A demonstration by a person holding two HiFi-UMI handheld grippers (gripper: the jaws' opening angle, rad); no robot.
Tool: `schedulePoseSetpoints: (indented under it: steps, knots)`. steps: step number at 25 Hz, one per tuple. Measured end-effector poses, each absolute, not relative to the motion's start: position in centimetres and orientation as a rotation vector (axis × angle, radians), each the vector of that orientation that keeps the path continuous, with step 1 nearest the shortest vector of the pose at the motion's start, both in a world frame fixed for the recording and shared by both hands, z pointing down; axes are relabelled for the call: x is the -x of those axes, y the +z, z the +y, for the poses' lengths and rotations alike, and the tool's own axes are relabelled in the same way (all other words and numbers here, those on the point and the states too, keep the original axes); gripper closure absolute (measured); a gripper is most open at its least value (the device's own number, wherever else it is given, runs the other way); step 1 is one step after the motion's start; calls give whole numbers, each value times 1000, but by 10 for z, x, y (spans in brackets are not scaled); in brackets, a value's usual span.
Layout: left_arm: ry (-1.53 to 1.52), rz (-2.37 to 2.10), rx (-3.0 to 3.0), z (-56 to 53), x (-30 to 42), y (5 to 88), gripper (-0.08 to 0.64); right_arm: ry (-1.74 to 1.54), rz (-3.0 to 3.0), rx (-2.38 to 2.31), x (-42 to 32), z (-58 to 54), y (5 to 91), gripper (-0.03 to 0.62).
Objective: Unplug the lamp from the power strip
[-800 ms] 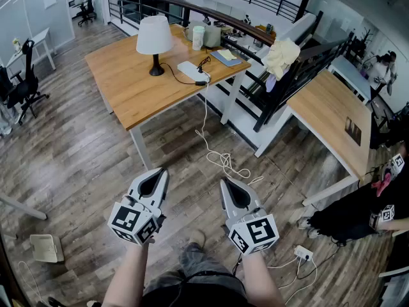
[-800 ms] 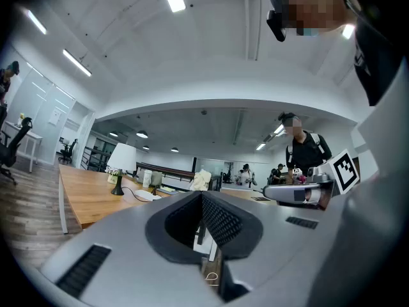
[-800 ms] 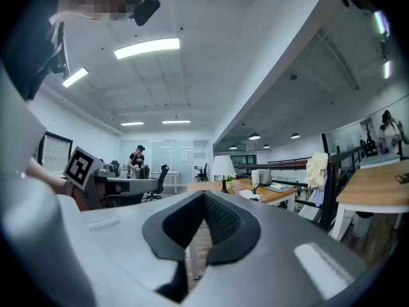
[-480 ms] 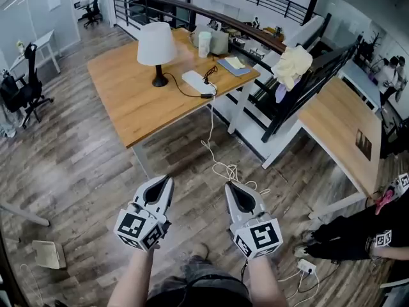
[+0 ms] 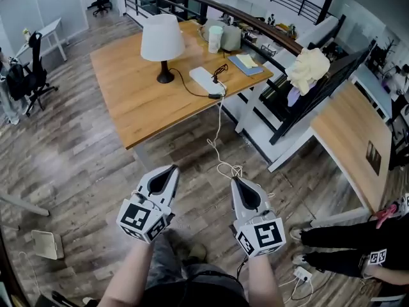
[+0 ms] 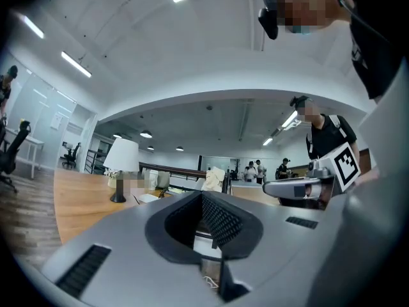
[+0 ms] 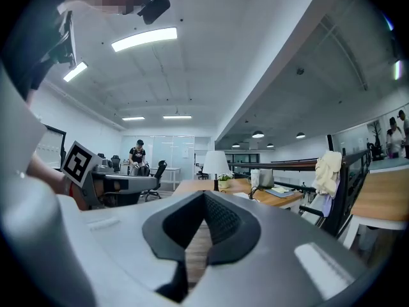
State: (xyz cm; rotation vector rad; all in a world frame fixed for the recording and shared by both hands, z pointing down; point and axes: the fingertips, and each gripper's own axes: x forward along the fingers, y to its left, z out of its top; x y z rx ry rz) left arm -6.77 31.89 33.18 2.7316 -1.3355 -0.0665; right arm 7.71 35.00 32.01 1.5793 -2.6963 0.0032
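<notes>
Left hand-held gripper (image 5: 170, 170) is held over the wood floor (image 5: 83, 165), short of the bench's (image 5: 128, 104) near edge and touching nothing. In the left gripper view its jaws are pressed together with nothing between them. Right hand-held gripper (image 5: 237, 181) is beside it, also over the floor, jaws pressed together and empty in the right gripper view. Both point toward the bench.

Lamp (image 5: 162, 40) with a white shade stands upright on the bench, toward the far edge. White power strip (image 5: 204, 78) lies flat just right of it, near the bench's right edge. Black lamp cord (image 5: 185, 85) runs from the lamp base to the strip's near end. White cable (image 5: 219, 142) drops off that edge and coils on the floor. Both grippers are well apart from the lamp and the strip.
</notes>
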Motion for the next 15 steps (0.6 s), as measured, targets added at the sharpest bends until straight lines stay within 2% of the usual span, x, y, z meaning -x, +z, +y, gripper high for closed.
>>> schedulePoseSetpoints:
  steps: [9,15]
  knots:
    - [-95,-1214,-2795,219,63,336,563,53,-2621,-1730,-85,275,328,584]
    - [-68,-1082,-2833,149,73,335,563,89,-2573,-1802,-64,211,331,584]
